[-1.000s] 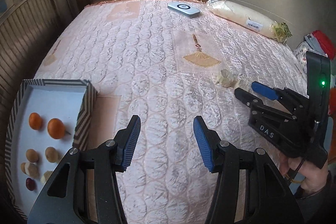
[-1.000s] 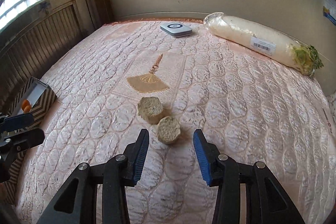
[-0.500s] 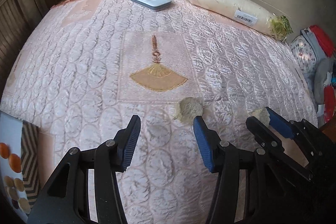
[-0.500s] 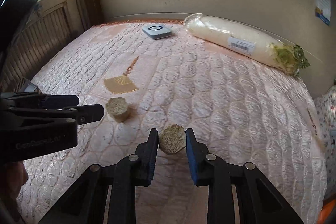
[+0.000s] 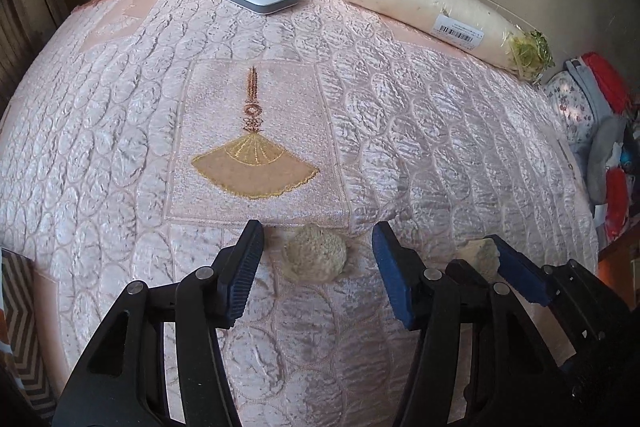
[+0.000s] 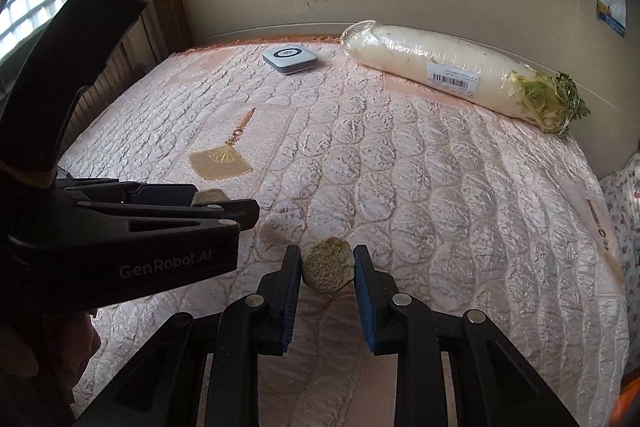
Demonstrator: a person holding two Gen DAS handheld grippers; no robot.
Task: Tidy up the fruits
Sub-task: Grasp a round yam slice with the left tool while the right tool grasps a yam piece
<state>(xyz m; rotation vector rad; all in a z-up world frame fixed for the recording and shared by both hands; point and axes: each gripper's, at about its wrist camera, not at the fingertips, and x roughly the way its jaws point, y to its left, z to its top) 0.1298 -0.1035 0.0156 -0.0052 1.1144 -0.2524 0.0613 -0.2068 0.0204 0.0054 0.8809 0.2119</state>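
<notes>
Two views | left hand-held gripper (image 5: 318, 259) apart around lump (image 5: 315, 258) | right hand-held gripper (image 6: 327, 265) clamps second lump (image 6: 328, 264) | striped box (image 5: 18, 323) left-view only

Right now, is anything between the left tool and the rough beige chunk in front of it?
Nothing visible. The beige chunk lies on the quilted cover in the gap of the open left tool, pads clear of it.

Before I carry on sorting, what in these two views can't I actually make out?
- Tray: left wrist view, cut off by the left edge; its contents are out of sight.
- Second beige chunk: right wrist view, mostly hidden behind the left tongs.
- Held chunk in the right tongs: its underside is unseen, so lift-off is unclear.
- Radish label: text too small.
- Clutter beside the bed: left wrist view, cropped and warped at the right edge.
</notes>
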